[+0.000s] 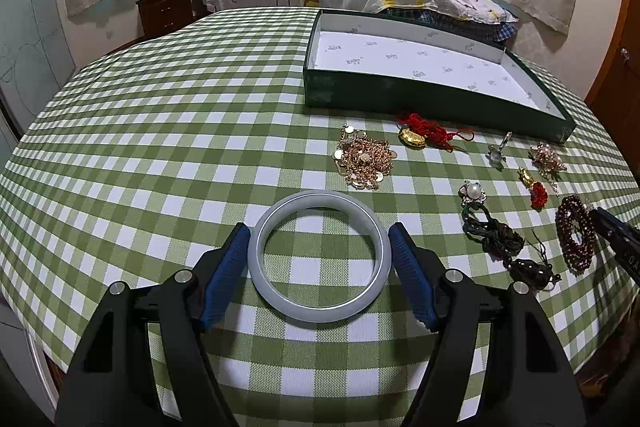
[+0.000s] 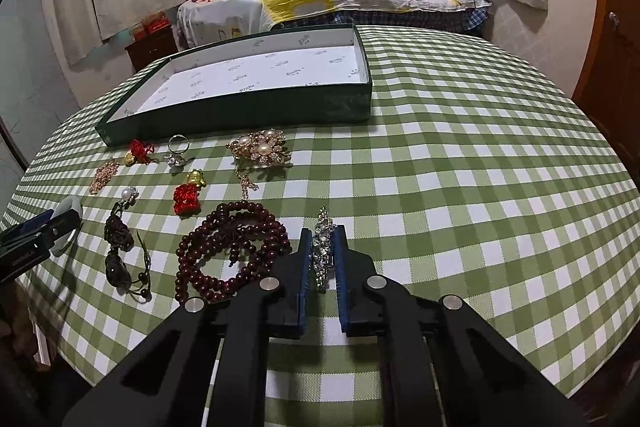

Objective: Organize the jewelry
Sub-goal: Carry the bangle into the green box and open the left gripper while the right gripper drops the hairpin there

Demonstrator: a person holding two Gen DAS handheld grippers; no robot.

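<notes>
A pale grey-green bangle [image 1: 320, 255] lies on the checked tablecloth, and the blue pads of my left gripper [image 1: 318, 231] press on its left and right sides. The same bangle [image 2: 73, 206] shows at the left edge of the right wrist view. My right gripper [image 2: 323, 231] is shut on a silver rhinestone piece [image 2: 323, 247], which stands on edge between the pads. An open dark green box [image 1: 360, 91] with a white printed lining sits behind the jewelry; the box [image 2: 256, 111] holds nothing that I can see.
Loose on the cloth are a gold chain heap [image 1: 364, 157], a red cord with a gold ingot [image 1: 424, 133], a ring [image 2: 178, 149], a pearl brooch [image 2: 258, 147], a red knot charm [image 2: 186, 199], a dark cord pendant [image 2: 118, 235] and dark red beads [image 2: 232, 251]. A bed stands beyond.
</notes>
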